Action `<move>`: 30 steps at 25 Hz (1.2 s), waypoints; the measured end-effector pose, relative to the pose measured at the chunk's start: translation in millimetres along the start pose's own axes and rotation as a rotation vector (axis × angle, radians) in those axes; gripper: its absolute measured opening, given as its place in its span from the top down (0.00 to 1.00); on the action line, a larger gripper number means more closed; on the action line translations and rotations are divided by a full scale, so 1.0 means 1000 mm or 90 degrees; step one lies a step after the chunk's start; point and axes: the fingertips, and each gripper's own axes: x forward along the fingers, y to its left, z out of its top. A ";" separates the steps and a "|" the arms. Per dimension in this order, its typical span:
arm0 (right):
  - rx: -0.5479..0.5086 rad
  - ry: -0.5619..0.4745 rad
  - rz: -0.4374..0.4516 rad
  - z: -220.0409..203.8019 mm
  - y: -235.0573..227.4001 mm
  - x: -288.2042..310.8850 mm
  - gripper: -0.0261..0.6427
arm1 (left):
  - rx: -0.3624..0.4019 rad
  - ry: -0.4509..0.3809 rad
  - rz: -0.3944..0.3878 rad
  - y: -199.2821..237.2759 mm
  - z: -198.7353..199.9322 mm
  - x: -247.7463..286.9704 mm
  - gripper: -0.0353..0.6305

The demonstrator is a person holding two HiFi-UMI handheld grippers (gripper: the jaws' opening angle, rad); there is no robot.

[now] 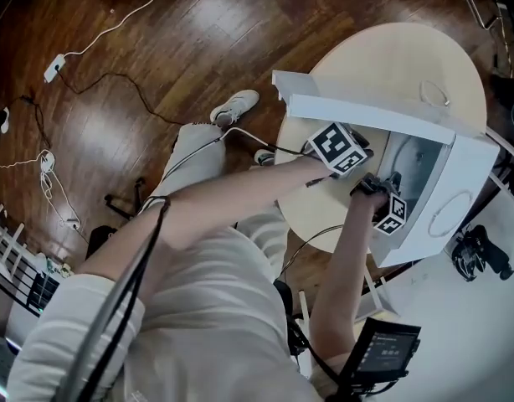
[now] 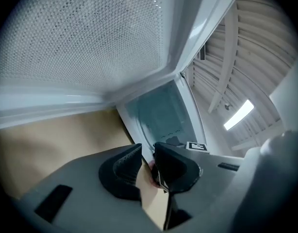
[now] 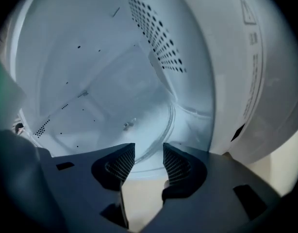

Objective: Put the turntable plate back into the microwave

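The right gripper point(image 3: 144, 153) has its jaws apart with nothing between them, held at the mouth of the microwave point(image 1: 466, 174). Just beyond their tips the clear turntable plate point(image 3: 169, 123) lies on the cavity floor, its rim curving past the right wall toward the front edge, with the small centre hub point(image 3: 128, 125) showing. The left gripper point(image 2: 148, 152) has its jaws a narrow slit apart, gripping nothing that can be made out, beside the open door point(image 2: 91, 33). The microwave stands at the edge of the round tabletop point(image 1: 399, 57) nearest the person. The plate looks placed and let go; next, probably check that it sits level on the hub, draw back, and swing the door shut
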 end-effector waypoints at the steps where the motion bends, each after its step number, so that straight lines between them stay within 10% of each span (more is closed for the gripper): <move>1: 0.005 -0.006 -0.007 -0.001 -0.001 0.003 0.72 | -0.003 -0.002 0.001 0.002 0.001 0.000 0.84; 10: 0.157 -0.006 0.015 0.004 -0.006 0.010 0.75 | -0.013 -0.015 -0.040 0.001 -0.003 0.027 0.84; 30: 0.235 0.059 0.109 -0.021 0.014 -0.001 0.96 | 0.009 0.036 -0.014 -0.012 -0.017 0.030 0.84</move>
